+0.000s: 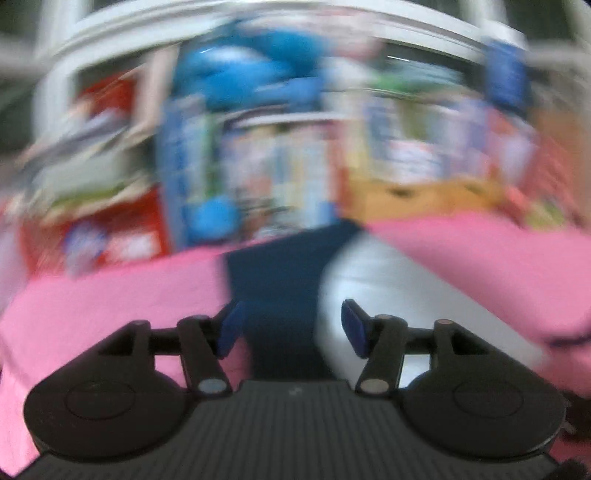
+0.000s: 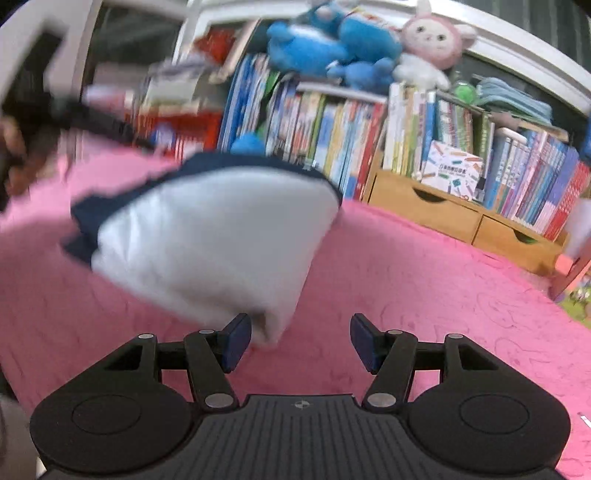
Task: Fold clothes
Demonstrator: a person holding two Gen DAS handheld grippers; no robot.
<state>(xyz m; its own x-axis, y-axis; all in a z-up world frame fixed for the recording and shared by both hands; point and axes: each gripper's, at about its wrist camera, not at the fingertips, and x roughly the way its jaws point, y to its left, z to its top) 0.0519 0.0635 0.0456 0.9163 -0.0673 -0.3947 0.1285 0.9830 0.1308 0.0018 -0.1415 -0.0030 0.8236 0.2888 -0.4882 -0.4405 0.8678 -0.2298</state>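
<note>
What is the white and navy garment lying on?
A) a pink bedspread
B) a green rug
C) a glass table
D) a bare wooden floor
A: the garment rests on a pink bedspread that spreads all around it, with bookshelves behind.

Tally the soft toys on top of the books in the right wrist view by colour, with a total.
Blue soft toys: 2, one on the left, one beside it, though they overlap and the split is hard to tell.
Pink and white soft toys: 1, the rabbit.
Total: 3.
</note>
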